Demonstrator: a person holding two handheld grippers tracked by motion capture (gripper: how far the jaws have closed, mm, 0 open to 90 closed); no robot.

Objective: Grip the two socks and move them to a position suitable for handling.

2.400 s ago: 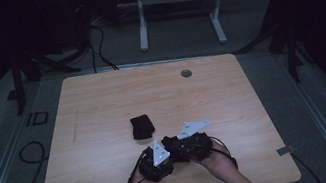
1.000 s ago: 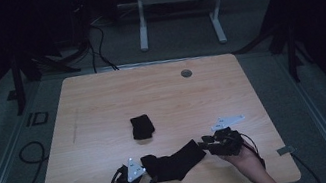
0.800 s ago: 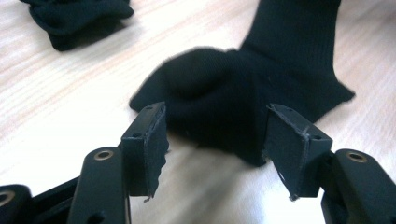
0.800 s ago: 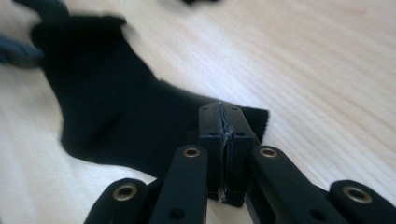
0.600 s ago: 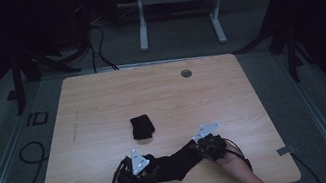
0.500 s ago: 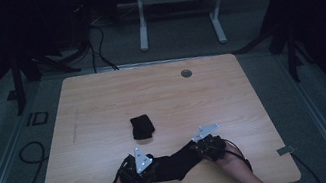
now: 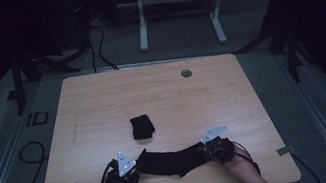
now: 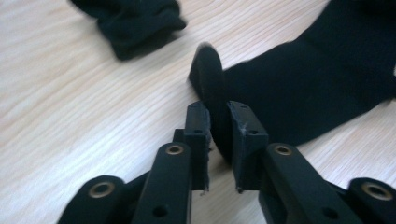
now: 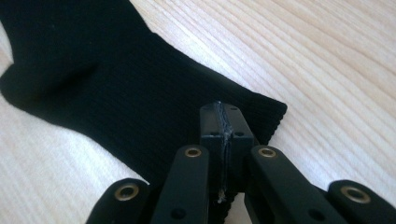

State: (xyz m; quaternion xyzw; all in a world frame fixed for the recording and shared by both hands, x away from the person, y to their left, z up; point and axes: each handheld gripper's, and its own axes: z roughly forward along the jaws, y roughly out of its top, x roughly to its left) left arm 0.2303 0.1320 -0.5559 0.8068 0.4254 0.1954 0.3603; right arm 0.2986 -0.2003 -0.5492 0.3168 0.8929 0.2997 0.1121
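Observation:
A long black sock (image 7: pixel 175 160) lies stretched out near the front edge of the wooden table (image 7: pixel 101 97), between my two grippers. My left gripper (image 7: pixel 136 162) is at its left end. In the left gripper view the jaws (image 8: pixel 218 114) have just been closing and now pinch an upturned fold of the sock (image 8: pixel 299 93). My right gripper (image 7: pixel 206 151) is at the other end. Its jaws (image 9: pixel 219 112) are shut tight on the ribbed cuff of the sock (image 9: pixel 93 79). A second black sock, folded into a bundle (image 7: pixel 142 126), lies apart at the table's middle (image 8: pixel 135 23).
A round cable hole (image 7: pixel 186 73) sits near the table's far edge. Beyond the table stand a white frame's legs (image 7: pixel 140 19) and cables on the dark floor (image 7: pixel 95 37). Bare wood surrounds the bundle on all sides.
The grippers went from side by side to spread apart, drawing the sock out flat between them. Since then the right gripper came inward and lower, and the left shifted slightly right.

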